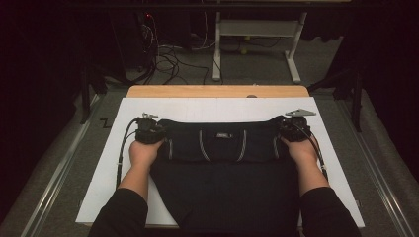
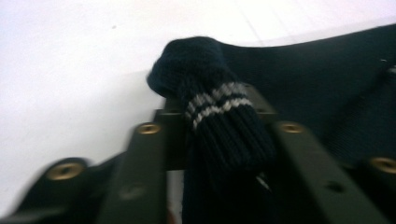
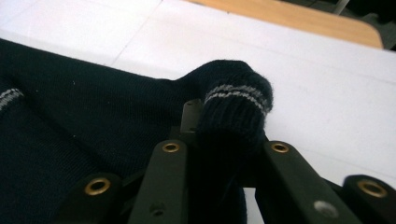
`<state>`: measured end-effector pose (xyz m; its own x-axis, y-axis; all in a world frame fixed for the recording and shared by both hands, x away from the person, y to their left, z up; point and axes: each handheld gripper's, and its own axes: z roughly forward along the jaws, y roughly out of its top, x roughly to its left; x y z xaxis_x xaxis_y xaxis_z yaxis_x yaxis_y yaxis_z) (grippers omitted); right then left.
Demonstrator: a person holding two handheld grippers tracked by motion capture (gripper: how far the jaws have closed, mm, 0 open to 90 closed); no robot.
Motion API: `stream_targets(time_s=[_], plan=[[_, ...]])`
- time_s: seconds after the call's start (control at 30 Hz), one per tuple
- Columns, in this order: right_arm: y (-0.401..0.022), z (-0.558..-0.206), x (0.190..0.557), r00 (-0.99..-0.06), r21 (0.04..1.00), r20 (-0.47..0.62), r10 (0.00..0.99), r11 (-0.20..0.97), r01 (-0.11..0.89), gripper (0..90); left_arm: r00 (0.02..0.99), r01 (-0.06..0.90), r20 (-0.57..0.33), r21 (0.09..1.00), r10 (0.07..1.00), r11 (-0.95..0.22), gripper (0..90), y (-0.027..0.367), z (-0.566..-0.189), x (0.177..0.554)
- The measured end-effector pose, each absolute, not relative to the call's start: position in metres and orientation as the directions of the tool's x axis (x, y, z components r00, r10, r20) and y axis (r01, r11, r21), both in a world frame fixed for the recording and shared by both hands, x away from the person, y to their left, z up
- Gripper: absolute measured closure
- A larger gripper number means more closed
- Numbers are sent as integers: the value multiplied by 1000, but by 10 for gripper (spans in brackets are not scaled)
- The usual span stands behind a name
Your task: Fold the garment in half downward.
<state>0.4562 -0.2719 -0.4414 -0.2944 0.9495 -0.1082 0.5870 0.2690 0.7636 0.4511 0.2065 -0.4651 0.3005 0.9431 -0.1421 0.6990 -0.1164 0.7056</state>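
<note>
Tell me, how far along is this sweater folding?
Partly done: the dark navy knitted sweater lies flat on the white board, its top part folded over. In hand: the left tool and right tool each have a striped cuff between their jaws. Left: releasing the cuffs and probably further folds.

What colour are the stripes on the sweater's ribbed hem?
Pale grey, a double stripe on the dark navy sweater; clearest in left gripper view.

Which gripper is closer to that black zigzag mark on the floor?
Left. The left gripper sits just right of the zigzag mark; the right gripper is across the sweater.
</note>
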Motion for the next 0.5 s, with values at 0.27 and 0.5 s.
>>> stream_targets(time_s=[0.27,0.5], plan=[[-278,-442,446,-254,778,-66,965,209,592,364,290,684,-116,720,950,-121,321,215,-459,431],[-286,-435,419,-278,813,-12,961,171,557,301,359,636,-149,761,922,-125,250,217,-453,397]])
